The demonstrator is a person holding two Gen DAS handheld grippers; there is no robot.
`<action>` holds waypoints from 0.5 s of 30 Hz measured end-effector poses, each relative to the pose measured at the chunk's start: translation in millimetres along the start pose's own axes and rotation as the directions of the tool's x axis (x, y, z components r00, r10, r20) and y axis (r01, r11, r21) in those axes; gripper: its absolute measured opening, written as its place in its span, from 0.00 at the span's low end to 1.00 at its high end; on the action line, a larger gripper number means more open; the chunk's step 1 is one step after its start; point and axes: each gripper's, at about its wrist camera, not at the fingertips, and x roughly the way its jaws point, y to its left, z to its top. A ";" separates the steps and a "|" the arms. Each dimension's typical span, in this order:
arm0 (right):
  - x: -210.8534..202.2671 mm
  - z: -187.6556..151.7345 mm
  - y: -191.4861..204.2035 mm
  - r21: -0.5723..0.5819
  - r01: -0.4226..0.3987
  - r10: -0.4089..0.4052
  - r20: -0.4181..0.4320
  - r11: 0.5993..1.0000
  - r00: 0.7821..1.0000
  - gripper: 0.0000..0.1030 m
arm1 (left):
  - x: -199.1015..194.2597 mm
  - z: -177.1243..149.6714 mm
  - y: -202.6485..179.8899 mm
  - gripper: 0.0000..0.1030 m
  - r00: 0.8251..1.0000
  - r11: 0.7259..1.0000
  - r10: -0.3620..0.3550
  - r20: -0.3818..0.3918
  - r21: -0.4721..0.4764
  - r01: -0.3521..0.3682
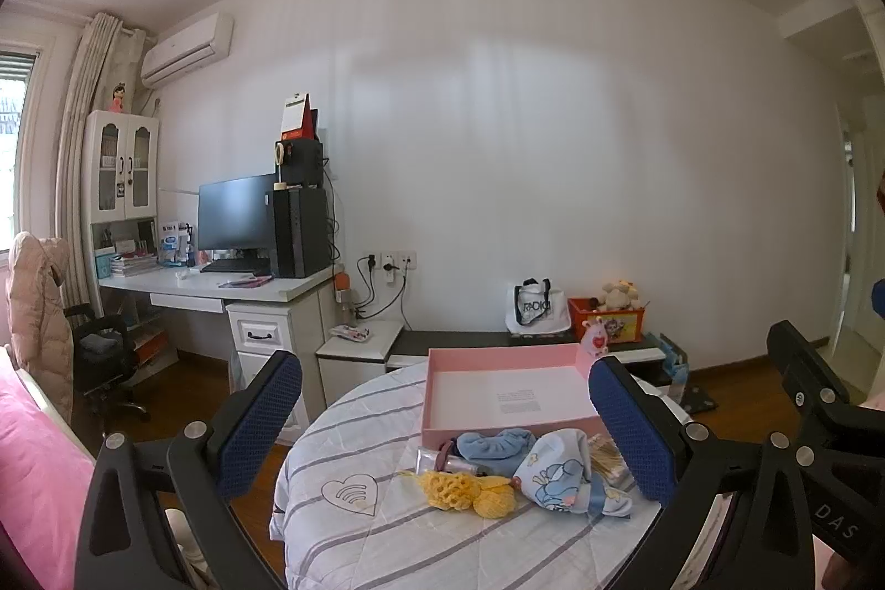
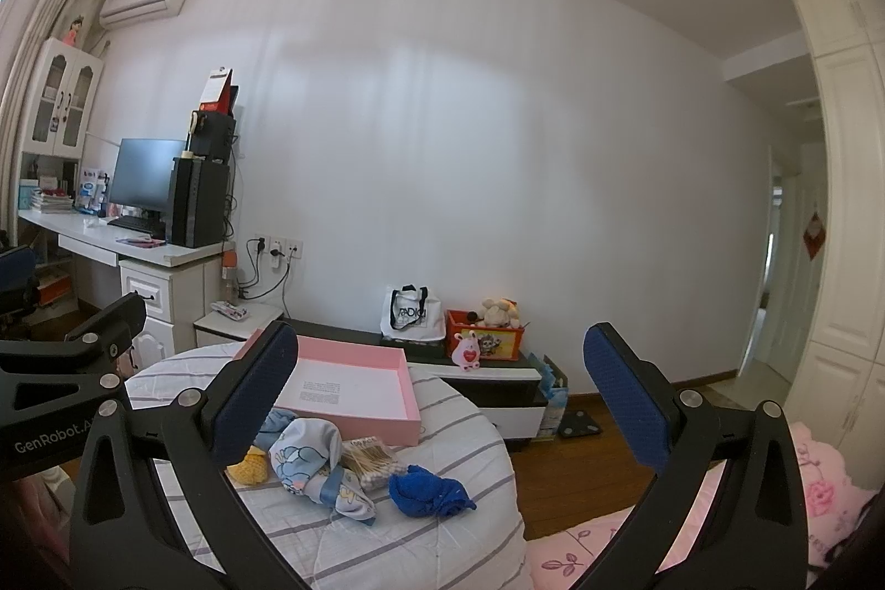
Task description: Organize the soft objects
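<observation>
An empty pink box (image 1: 509, 399) lies on a round table with a striped white cloth (image 1: 354, 534); it also shows in the right wrist view (image 2: 354, 391). In front of it lie a yellow crocheted piece (image 1: 470, 490), a light blue cloth (image 1: 492, 443), a cartoon-print cloth (image 1: 564, 474) (image 2: 310, 463) and a dark blue cloth (image 2: 428, 490). My left gripper (image 1: 442, 424) is open and empty, above and short of the pile. My right gripper (image 2: 437, 402) is open and empty, above the table's right side.
A pack of cotton swabs (image 2: 373, 460) and a small metal tube (image 1: 442, 460) lie among the cloths. Behind the table stands a low dark bench (image 1: 459, 341) with a white bag (image 1: 536, 308) and an orange toy box (image 1: 608, 316). A desk (image 1: 221, 286) is at left, pink bedding (image 2: 802, 496) at right.
</observation>
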 end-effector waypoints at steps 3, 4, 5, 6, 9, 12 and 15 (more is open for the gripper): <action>-0.5 0.5 0.8 -0.002 0.000 0.000 -0.001 1.000 1.000 1.00 | -0.6 0.3 0.3 1.00 1.000 1.000 0.001 0.001 0.001 -0.001; -1.4 0.1 1.0 -0.003 0.000 0.000 0.000 1.000 1.000 1.00 | -1.6 0.7 0.7 1.00 1.000 1.000 0.001 0.001 0.001 -0.001; -0.9 0.2 0.8 -0.003 0.001 -0.001 0.001 1.000 1.000 1.00 | -1.5 0.6 0.7 1.00 1.000 1.000 0.000 0.001 0.001 0.000; -0.8 0.3 0.7 -0.003 0.001 -0.001 0.000 1.000 1.000 1.00 | -1.5 0.5 0.6 1.00 1.000 1.000 0.000 0.001 0.002 0.000; -0.3 0.6 0.3 -0.002 0.000 0.000 -0.001 1.000 1.000 1.00 | -1.3 0.5 0.8 1.00 1.000 1.000 0.000 0.000 0.001 0.000; 0.2 -0.4 0.8 -0.005 -0.001 0.001 -0.003 1.000 1.000 1.00 | -1.2 0.1 0.8 1.00 1.000 1.000 0.002 -0.003 0.002 -0.002; 2.2 -1.5 1.9 -0.008 -0.008 0.008 -0.015 1.000 1.000 1.00 | 0.4 -0.4 -0.3 1.00 1.000 1.000 0.008 -0.016 0.007 -0.008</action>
